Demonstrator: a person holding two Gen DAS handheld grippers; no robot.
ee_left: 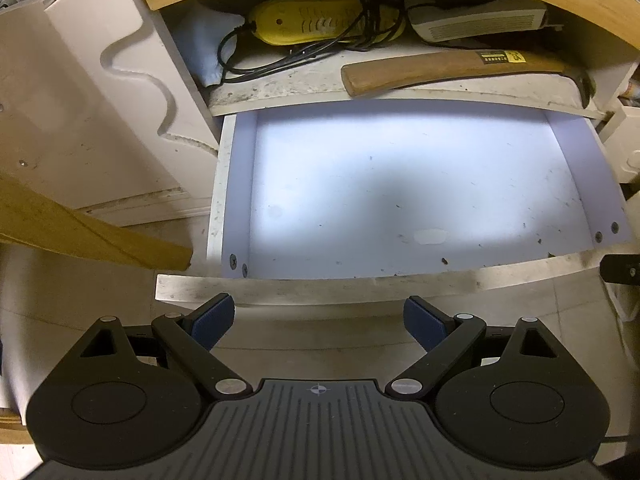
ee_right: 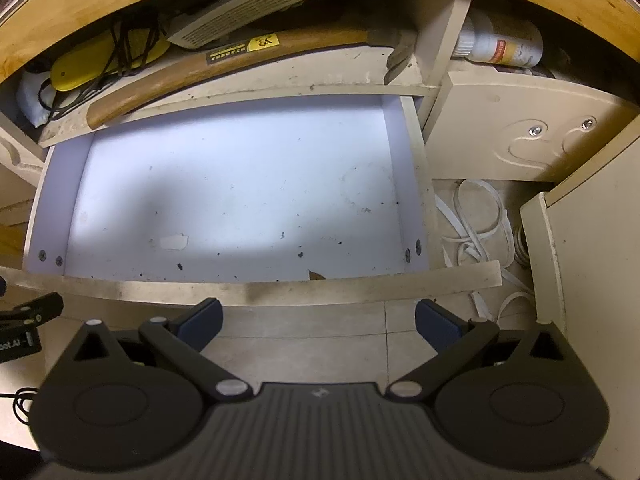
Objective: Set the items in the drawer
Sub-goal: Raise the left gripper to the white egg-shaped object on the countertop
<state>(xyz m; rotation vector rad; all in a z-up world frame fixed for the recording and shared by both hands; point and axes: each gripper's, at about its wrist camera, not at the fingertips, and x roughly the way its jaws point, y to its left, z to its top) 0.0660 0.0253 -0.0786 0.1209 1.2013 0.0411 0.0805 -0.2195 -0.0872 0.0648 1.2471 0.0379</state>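
A white drawer (ee_left: 224, 200) stands pulled open, with only specks of dirt and a small leaf inside; it also shows in the right wrist view (ee_right: 416, 184). On the shelf above it lie a wooden-handled hammer (ee_left: 440, 70) (ee_right: 192, 76), a yellow device with black cords (ee_left: 312, 20) (ee_right: 100, 64) and a grey box (ee_left: 476, 20) (ee_right: 244, 8). My left gripper (ee_left: 319, 320) is open and empty, just in front of the drawer's front panel. My right gripper (ee_right: 319, 322) is open and empty, also in front of the drawer.
A white cabinet door (ee_left: 80, 120) and a wooden plank (ee_left: 80, 228) are at the left. At the right are a white bottle (ee_right: 500, 44) on a shelf, a cream panel (ee_right: 520, 136), white cables (ee_right: 480, 220) on the floor and a cabinet side (ee_right: 592, 280).
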